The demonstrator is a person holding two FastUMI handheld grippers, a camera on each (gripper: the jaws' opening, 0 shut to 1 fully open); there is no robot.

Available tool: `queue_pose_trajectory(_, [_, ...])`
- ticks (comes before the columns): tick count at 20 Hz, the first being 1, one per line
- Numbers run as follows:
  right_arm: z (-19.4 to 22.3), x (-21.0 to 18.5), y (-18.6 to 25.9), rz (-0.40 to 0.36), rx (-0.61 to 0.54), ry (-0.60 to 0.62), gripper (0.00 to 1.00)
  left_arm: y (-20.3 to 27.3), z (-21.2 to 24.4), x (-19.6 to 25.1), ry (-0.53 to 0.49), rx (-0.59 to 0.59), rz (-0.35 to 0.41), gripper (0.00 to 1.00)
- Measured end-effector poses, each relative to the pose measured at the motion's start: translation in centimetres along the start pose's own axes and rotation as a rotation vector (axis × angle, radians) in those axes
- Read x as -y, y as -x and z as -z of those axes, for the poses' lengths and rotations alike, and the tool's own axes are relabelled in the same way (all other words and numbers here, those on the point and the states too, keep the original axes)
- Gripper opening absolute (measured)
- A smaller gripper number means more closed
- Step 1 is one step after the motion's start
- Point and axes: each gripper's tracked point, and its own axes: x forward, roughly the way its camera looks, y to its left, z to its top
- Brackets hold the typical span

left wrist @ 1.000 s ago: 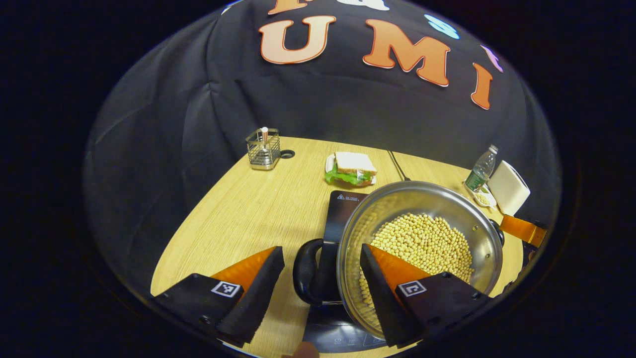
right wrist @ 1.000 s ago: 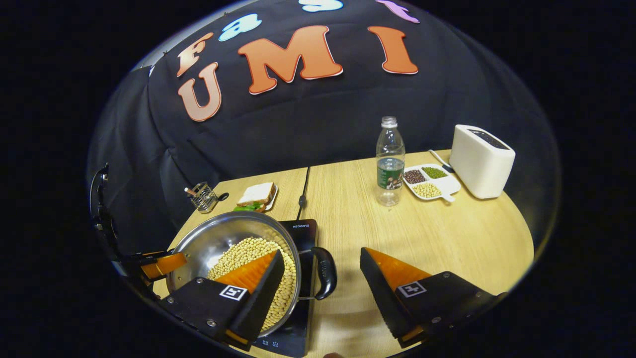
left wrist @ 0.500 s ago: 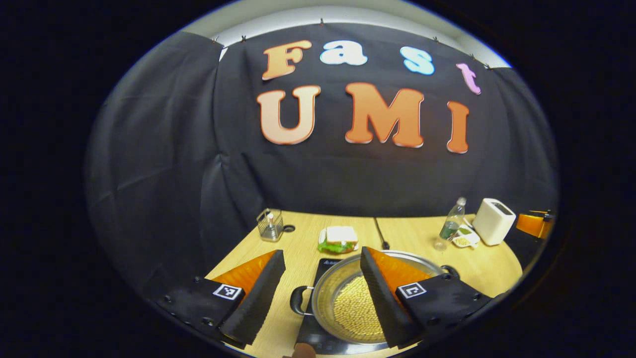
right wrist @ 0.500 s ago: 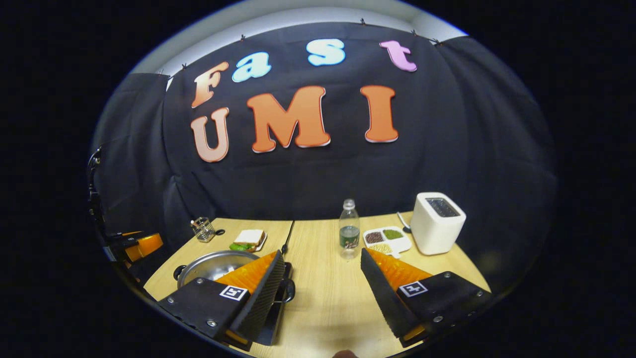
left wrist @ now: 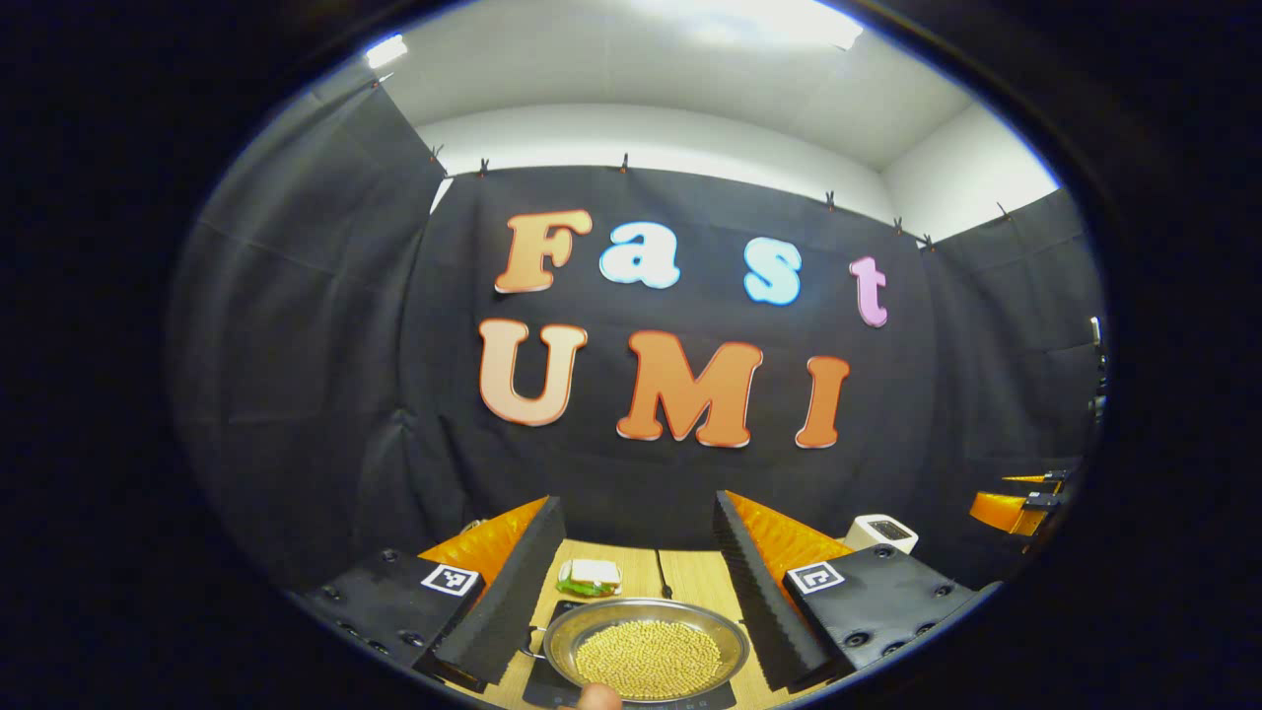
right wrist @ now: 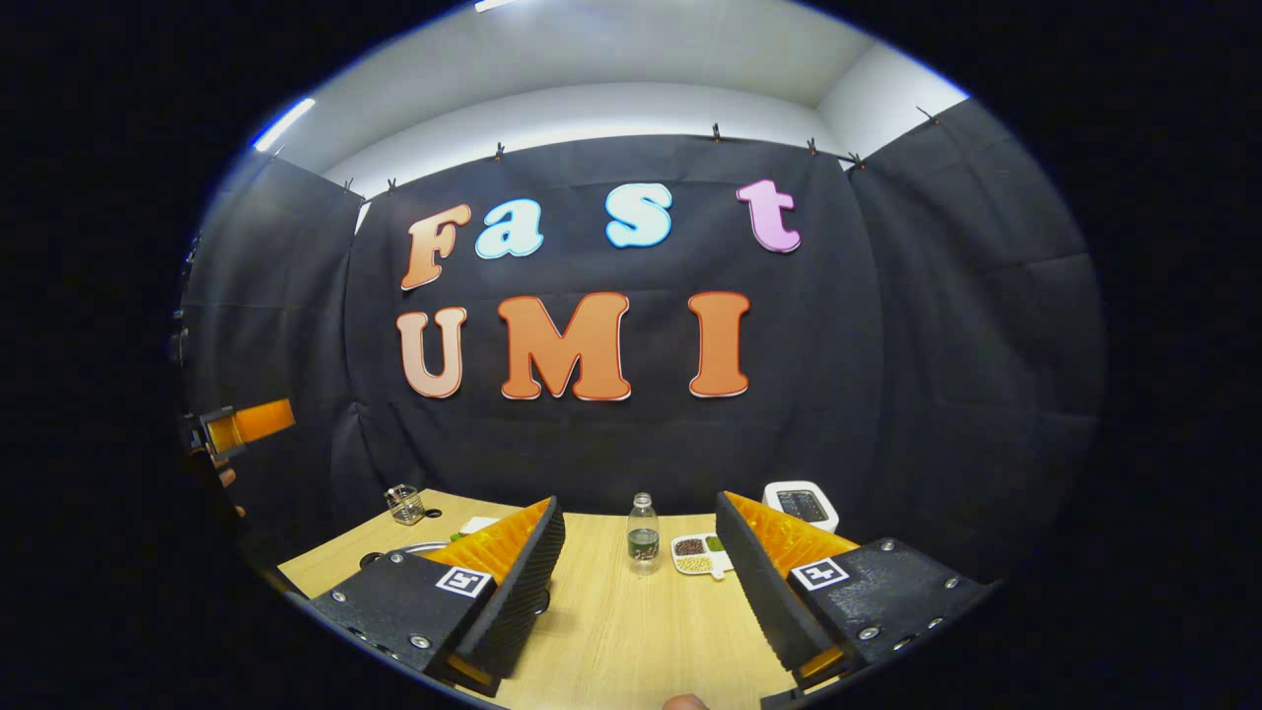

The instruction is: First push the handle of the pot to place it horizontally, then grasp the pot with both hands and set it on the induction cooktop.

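The steel pot holding soybeans sits on the black induction cooktop, low in the left gripper view, with a black side handle at its left. My left gripper is open, high above and behind the pot, with nothing between its fingers. My right gripper is also open and empty, raised over the wooden table. A sliver of the pot's rim peeks out behind the right gripper's left finger. Each gripper shows far off in the other's view: the right gripper, the left gripper.
A sandwich on a plate lies behind the cooktop. A water bottle, a divided dish of beans and a white toaster stand at the back right. A wire utensil holder is at the back left.
Both grippers have risen and drawn back from the pot, tilting up toward the wall. The pot stays on the cooktop, small and low in view.
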Motion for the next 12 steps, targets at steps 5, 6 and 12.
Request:
queue_pose_trajectory(5, [-3.1,1.7,3.7,0.037,0.075,0.039,0.95,2.2,-3.1,-2.2,0.027,0.038,-0.053,0.99])
queue_pose_trajectory(6, [-3.6,2.0,4.2,0.039,0.091,0.036,0.95,2.4,-3.3,-2.6,0.023,0.043,-0.062,0.99])
queue_pose_trajectory(12, [-4.0,2.4,5.5,0.053,0.101,0.031,0.95,3.5,-4.1,-2.9,0.012,0.055,-0.077,0.99])
